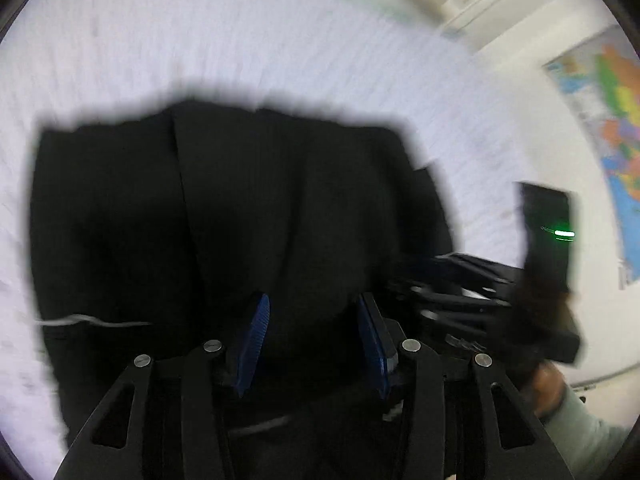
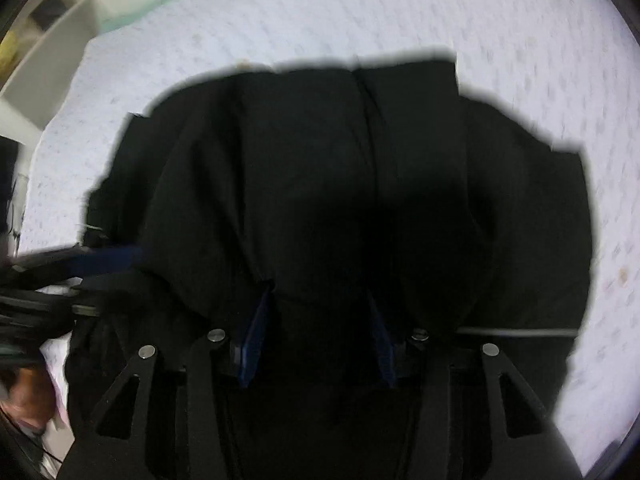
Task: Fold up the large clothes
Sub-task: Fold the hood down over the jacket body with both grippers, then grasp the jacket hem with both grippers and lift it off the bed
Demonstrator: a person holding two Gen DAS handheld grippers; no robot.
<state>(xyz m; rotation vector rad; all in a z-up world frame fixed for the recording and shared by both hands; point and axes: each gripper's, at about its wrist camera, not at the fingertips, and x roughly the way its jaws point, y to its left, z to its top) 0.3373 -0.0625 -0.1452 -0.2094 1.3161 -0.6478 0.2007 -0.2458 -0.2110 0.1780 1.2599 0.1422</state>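
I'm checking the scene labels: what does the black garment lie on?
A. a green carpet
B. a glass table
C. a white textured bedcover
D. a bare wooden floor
C: in both wrist views the black garment is spread over a white textured bedcover that shows all around its edges.

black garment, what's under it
The black garment lies on a white textured bed cover that shows all around its edges. Whatever sits directly beneath the dark fabric is covered and cannot be seen.
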